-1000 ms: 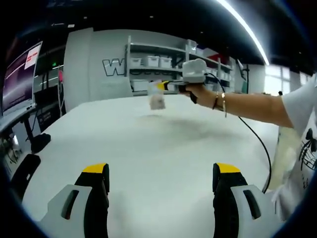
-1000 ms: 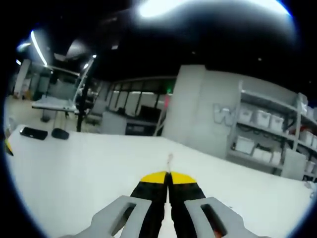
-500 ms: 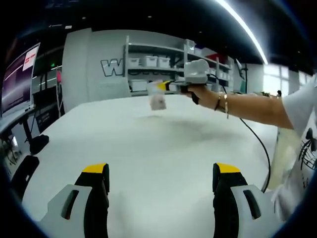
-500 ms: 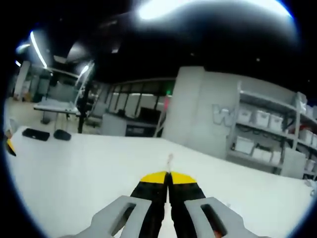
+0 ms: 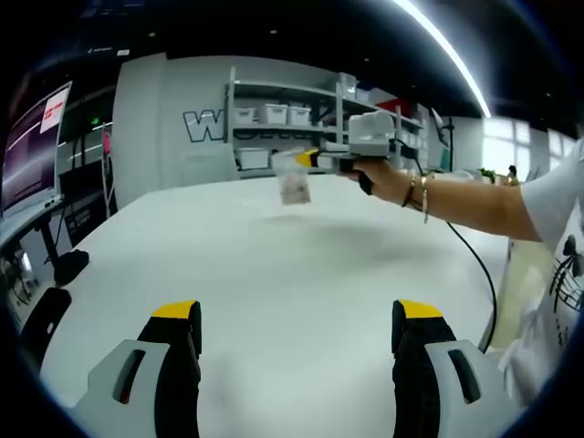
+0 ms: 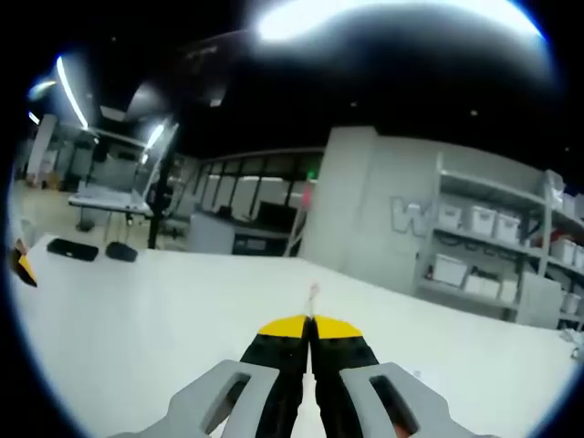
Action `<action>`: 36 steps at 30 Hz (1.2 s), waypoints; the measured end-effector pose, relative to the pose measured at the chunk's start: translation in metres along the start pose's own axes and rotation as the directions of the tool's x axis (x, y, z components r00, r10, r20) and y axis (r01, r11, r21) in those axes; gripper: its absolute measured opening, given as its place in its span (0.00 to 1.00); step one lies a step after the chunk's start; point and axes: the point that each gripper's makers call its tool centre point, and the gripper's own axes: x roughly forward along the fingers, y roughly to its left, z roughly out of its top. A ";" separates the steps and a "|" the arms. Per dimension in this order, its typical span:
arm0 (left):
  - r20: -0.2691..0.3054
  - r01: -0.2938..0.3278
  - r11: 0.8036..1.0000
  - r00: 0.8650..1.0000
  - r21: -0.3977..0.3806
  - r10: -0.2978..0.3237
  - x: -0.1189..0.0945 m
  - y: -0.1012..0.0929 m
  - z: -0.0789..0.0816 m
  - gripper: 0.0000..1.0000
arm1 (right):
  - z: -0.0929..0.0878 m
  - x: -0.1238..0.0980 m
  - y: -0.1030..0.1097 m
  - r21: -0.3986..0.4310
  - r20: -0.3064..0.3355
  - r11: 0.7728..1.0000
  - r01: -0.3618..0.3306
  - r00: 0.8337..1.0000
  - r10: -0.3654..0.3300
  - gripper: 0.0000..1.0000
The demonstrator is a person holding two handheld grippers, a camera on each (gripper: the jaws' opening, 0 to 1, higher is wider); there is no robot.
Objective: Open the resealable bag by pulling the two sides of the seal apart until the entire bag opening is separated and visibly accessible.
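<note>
Clear plastic, small: the resealable bag hangs in the air above the white table, pinched at its top edge by the right gripper, jaws clenched on it. In the right gripper view a thin sliver of bag pokes out past the shut tips of the right gripper. Left gripper sits low over the table, well apart from the bag, jaws spread wide, grasping nothing.

Risks, as judged:
- One pinch may trap both seal sides together; pulling then won't part them.
- The bag dangles freely and could swing away from the left jaws.
- A thin grip may slip.
</note>
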 end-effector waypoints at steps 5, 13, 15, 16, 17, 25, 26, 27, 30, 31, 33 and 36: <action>0.003 0.002 1.000 1.000 0.000 -0.002 -0.001 0.000 -0.001 0.85 | -0.004 -0.006 0.004 -0.008 0.000 1.000 -0.002 1.000 0.002 0.00; 0.008 0.005 1.000 1.000 0.001 -0.005 -0.002 0.001 0.000 0.85 | 0.000 -0.013 0.011 -0.009 0.011 1.000 -0.013 1.000 0.013 0.00; 0.010 0.005 1.000 1.000 0.000 -0.005 -0.002 0.002 0.000 0.85 | 0.001 -0.014 0.011 -0.008 0.016 1.000 -0.017 1.000 0.018 0.00; 0.010 0.005 1.000 1.000 0.000 -0.005 -0.002 0.002 0.001 0.85 | 0.001 -0.013 0.011 -0.008 0.018 1.000 -0.018 1.000 0.018 0.00; 0.010 0.005 1.000 1.000 0.001 -0.006 -0.001 0.002 0.001 0.85 | 0.001 -0.013 0.011 -0.007 0.020 1.000 -0.019 1.000 0.019 0.00; 0.012 0.008 1.000 1.000 0.002 -0.008 -0.002 0.004 0.002 0.85 | 0.004 -0.024 0.016 0.011 0.033 1.000 -0.028 0.999 0.028 0.00; 0.012 0.008 1.000 1.000 0.002 -0.008 -0.002 0.004 0.003 0.85 | 0.005 -0.025 0.017 0.012 0.036 0.999 -0.032 0.999 0.031 0.00; 0.012 0.009 1.000 1.000 0.003 -0.009 -0.002 0.003 0.003 0.85 | 0.006 -0.026 0.018 0.014 0.039 0.999 -0.034 0.999 0.034 0.00; 0.013 0.011 1.000 1.000 0.002 -0.011 -0.001 0.003 0.003 0.85 | 0.006 -0.030 0.017 0.033 0.044 0.999 -0.035 0.998 0.034 0.00; 0.012 0.012 1.000 1.000 0.002 -0.012 -0.001 0.003 0.002 0.85 | 0.006 -0.031 0.017 0.035 0.044 0.999 -0.035 0.998 0.034 0.00; 0.010 0.012 1.000 1.000 0.002 -0.012 -0.001 0.003 0.002 0.85 | 0.006 -0.034 0.018 0.038 0.047 0.999 -0.039 0.998 0.037 0.00; 0.008 0.013 1.000 1.000 0.000 -0.013 -0.001 0.004 0.001 0.85 | 0.007 -0.037 0.021 0.040 0.053 0.998 -0.047 0.998 0.045 0.00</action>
